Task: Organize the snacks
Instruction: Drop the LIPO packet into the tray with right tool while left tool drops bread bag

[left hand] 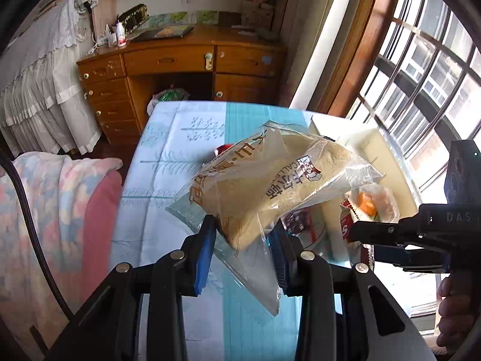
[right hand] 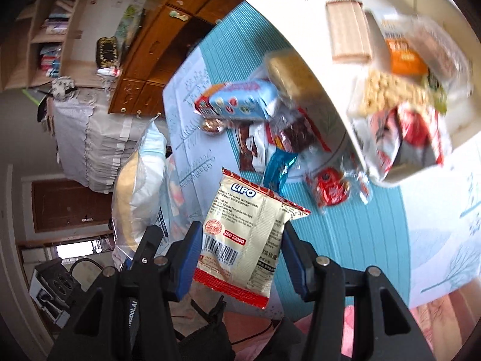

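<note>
A white plastic bin holding several snack packs sits at about 1 o'clock on the teal-and-white tablecloth, with loose snacks scattered beside it. The left gripper pinches a clear bread bag by its lower end, held above the cloth, long axis running from 7 toward 2 o'clock. The right gripper clamps a cream Lipo packet by its sides, red top edge toward 12 o'clock.
</note>
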Demonstrator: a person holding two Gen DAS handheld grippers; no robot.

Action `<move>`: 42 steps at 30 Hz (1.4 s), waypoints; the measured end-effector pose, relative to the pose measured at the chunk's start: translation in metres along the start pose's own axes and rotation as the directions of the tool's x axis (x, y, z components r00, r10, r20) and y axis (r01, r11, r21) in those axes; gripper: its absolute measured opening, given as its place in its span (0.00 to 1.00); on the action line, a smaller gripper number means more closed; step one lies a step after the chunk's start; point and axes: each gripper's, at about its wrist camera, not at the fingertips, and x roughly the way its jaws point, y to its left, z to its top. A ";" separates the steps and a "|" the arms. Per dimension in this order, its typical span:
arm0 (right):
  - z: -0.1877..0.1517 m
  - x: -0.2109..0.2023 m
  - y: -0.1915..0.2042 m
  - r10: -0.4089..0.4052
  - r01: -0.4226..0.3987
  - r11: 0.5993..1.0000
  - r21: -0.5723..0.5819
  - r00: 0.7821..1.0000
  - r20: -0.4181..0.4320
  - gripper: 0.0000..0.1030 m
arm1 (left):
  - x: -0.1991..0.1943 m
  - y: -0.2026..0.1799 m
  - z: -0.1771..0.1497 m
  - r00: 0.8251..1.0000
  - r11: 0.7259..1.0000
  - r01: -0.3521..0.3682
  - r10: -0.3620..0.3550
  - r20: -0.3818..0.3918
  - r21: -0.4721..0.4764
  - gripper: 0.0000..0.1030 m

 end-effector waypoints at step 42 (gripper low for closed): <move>0.056 -0.169 -0.043 -0.164 0.486 0.760 -0.432 0.786 0.595 0.62 | 0.023 -0.202 0.053 0.976 0.980 0.192 -0.197 0.090 0.058 0.77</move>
